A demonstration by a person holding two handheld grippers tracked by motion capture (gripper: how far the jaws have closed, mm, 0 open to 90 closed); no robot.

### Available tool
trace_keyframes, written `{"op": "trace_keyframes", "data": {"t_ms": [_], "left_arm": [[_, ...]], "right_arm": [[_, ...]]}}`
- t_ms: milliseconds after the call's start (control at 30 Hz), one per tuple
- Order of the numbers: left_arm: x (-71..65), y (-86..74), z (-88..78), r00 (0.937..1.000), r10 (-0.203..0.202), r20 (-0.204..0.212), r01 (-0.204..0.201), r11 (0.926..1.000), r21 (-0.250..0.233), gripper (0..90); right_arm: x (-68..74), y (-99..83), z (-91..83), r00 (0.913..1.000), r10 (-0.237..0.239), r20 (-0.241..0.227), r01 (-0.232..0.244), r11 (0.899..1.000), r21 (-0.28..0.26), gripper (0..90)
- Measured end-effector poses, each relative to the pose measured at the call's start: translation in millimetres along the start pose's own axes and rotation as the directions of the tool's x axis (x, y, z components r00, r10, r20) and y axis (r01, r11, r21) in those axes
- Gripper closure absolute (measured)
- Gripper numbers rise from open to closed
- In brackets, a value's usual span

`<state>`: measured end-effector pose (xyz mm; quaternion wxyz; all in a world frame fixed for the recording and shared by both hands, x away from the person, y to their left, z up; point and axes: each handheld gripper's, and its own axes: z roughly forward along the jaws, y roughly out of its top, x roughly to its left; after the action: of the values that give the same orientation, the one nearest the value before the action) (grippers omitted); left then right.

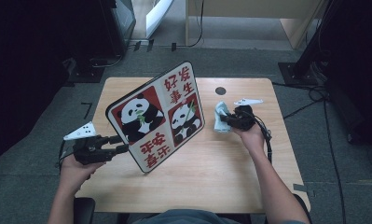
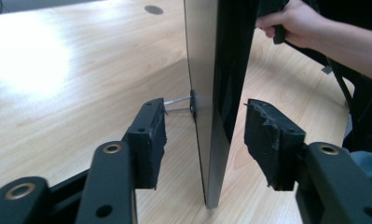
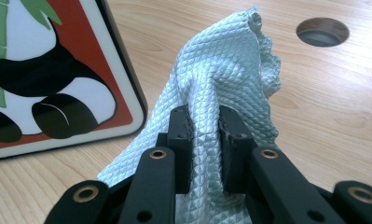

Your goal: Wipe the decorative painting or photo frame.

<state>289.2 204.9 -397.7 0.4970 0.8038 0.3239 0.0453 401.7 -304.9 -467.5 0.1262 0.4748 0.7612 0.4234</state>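
Note:
A square panda picture board (image 1: 155,116) with red characters stands on its lower edge on the wooden table (image 1: 211,177), leaning back. My left gripper (image 1: 122,143) is at the board's left edge. In the left gripper view its jaws straddle the board's thin edge (image 2: 211,93), and both pads stand apart from it, so it is open. A short metal peg (image 2: 176,100) sticks out of the board's back. My right gripper (image 1: 225,120) is to the right of the board, shut on a pale blue waffle cloth (image 3: 225,60) that bunches up between its jaws.
A round cable hole (image 1: 220,91) lies in the table behind the cloth, also seen as a hole (image 3: 322,31) in the right gripper view. The board's lower corner (image 3: 58,70) is close to the left of the cloth. Dark equipment and cables surround the table.

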Motion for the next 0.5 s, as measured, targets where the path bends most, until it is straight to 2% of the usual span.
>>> {"op": "trace_keyframes", "data": {"t_ms": [233, 500], "left_arm": [[7.2, -7.7, -6.2, 0.9999, 0.005, -0.014, -0.005, 0.9999, -0.016, 43.1], [13.1, -13.4, -5.6, 0.9996, 0.012, -0.027, -0.012, 0.9999, 0.006, 42.0]], "right_arm": [[-6.8, -3.8, -9.9, 0.9998, 0.007, 0.017, -0.007, 1.0, -0.008, 77.8], [-15.1, -9.5, -18.1, 0.9991, 0.025, 0.033, -0.025, 1.0, -0.01, 77.6]]}}
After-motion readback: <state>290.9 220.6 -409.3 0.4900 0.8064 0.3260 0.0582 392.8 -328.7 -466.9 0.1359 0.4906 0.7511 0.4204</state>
